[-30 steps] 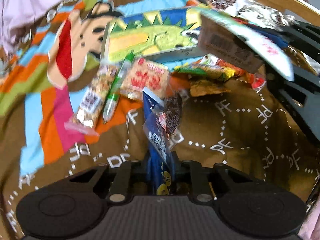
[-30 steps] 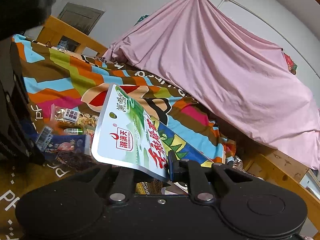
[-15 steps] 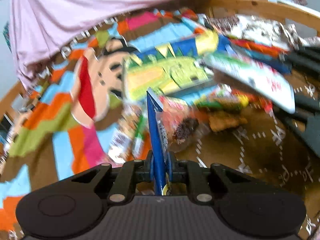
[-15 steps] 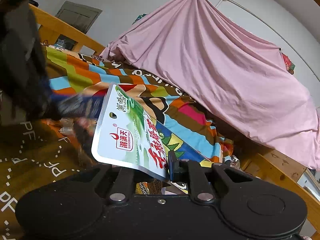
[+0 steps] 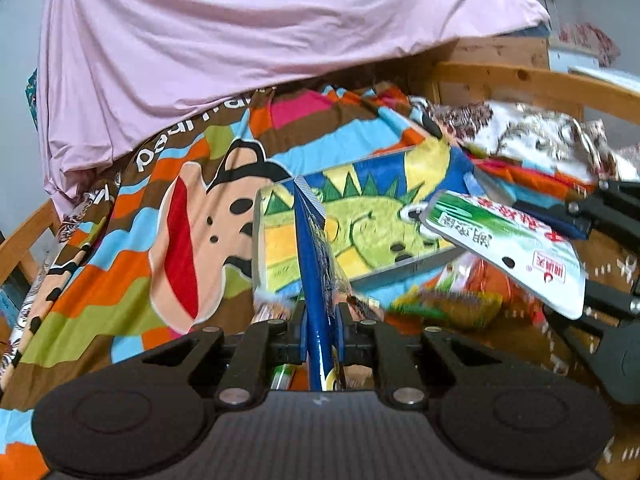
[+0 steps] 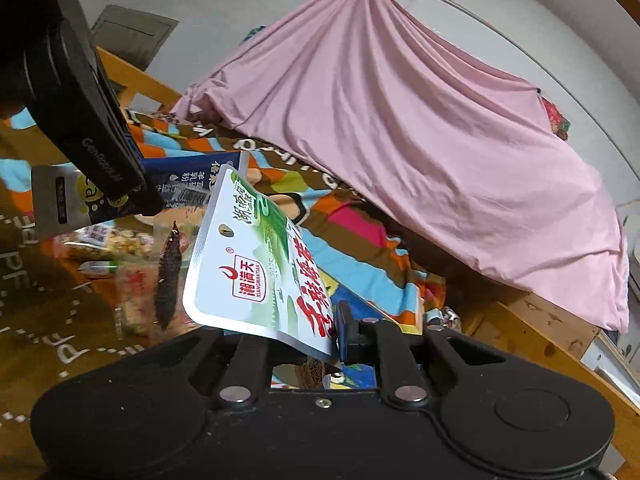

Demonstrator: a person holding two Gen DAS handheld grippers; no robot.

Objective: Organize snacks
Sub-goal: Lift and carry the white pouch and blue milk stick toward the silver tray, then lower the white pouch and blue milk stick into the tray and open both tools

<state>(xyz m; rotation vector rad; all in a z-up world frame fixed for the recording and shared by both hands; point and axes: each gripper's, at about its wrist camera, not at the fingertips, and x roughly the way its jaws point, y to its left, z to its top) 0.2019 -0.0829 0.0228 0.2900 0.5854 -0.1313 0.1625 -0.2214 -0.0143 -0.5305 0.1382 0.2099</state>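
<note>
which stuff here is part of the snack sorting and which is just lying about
Part of the job:
- blue snack packet, clamped in the left gripper
- white and green snack pouch, clamped in the right gripper
- loose snack packets on the blanket

Just lying about:
- pink sheet
- cartoon blanket
- wooden bed frame

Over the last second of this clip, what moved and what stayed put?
The left hand-held gripper lifted the blue snack packet off the brown blanket and tilted up, so the pink sheet now fills the top of its view. Nothing was grasped or released. The right hand-held gripper kept its grip on the white-and-green pouch, barely moving; the loose snacks stayed on the blanket.
</note>
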